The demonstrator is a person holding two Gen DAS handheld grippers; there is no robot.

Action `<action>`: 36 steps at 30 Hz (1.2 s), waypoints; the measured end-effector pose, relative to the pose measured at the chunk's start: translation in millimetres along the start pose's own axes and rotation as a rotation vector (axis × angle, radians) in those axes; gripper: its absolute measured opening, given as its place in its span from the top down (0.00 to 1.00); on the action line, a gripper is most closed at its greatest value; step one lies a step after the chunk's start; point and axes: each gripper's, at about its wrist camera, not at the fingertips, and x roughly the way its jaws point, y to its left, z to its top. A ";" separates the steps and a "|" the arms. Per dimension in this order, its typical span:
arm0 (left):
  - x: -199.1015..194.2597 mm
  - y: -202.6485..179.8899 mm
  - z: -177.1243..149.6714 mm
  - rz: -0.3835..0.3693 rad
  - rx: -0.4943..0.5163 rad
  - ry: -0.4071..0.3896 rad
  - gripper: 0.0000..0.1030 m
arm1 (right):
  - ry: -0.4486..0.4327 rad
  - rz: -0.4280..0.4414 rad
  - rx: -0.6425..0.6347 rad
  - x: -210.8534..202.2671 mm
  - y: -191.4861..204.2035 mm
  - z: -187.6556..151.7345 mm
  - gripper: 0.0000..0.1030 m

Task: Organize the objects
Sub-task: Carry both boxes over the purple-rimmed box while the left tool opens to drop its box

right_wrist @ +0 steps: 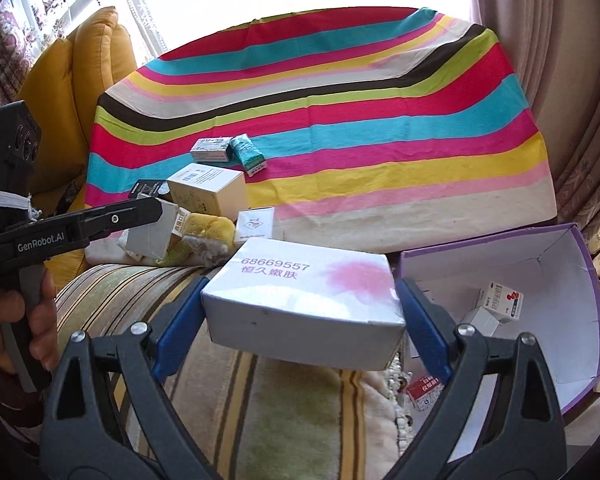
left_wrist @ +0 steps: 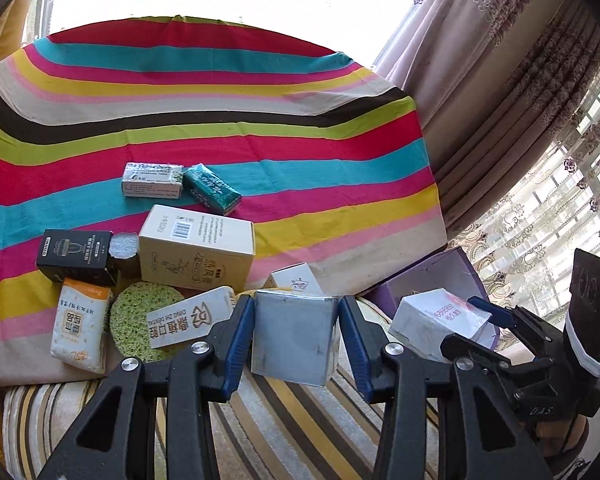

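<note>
Here, the striped cloth (left_wrist: 228,92) carries several cartons. The purple box (right_wrist: 540,264), open beside it, contains 2 small packs. The right gripper (right_wrist: 300,312) clamps a white carton (right_wrist: 300,300) just left of that box. The left gripper (left_wrist: 296,320) clamps a small grey box (left_wrist: 292,336) above the striped cushion (left_wrist: 300,420).

The striped cloth (right_wrist: 380,128) is free on the right and at the top. In the lower left, boxes (left_wrist: 196,252) stand crowded. The purple box (right_wrist: 580,320) has much free room inside.
</note>
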 end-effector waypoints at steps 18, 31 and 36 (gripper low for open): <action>63.2 -139.2 -10.0 -0.157 0.189 0.122 0.57 | -0.026 -0.250 0.212 -31.4 -143.0 -34.3 0.09; 93.0 -193.9 -33.0 -0.235 0.268 0.231 0.56 | -0.015 -0.368 0.326 -46.0 -201.2 -58.3 0.09; 97.3 -195.8 -35.0 -0.240 0.251 0.246 0.43 | -0.010 -0.384 0.358 -48.5 -210.2 -60.8 0.08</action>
